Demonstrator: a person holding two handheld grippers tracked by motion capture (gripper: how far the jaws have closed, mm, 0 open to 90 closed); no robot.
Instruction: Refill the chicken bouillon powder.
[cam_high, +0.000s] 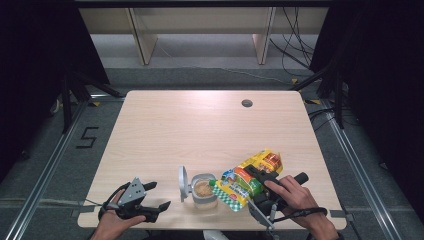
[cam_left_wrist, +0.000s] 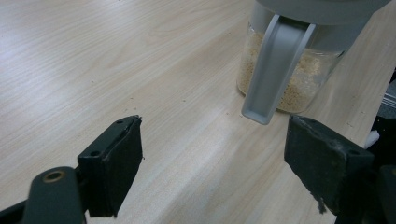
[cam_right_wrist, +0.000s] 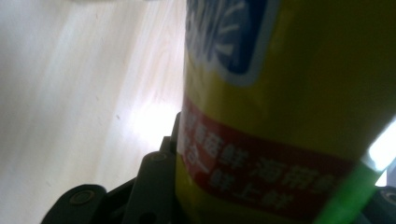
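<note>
A clear jar (cam_high: 204, 191) stands near the front edge of the wooden table (cam_high: 190, 125), filled partway with fine tan granules; its grey flip lid (cam_high: 183, 183) is swung open and stands upright at the jar's left side. In the left gripper view the jar (cam_left_wrist: 289, 74) sits just ahead of the jaws, its grey lid tab (cam_left_wrist: 275, 70) hanging down the glass wall, the granules showing through behind it.

The right gripper (cam_high: 262, 181) pinches a yellow-and-green printed pouch (cam_high: 247, 182) — the pouch is tilted, with its lower end at the jar's open mouth and its upper end raised toward the right. In the right gripper view the pouch (cam_right_wrist: 289, 107) fills the space between the jaws (a red band with white characters crosses its yellow face), and the jaws press on it from both sides.

The left gripper (cam_high: 150, 197) rests low at the table's front-left, well to the left of the jar; its jaws are spread wide with only bare tabletop between them.

The table is pale wood with a round cable hole (cam_high: 246, 103) near its far edge. Beyond it lie grey carpet, light wooden shelving (cam_high: 200, 30) and black cables (cam_high: 295, 50) — dark curtains close off both sides.
</note>
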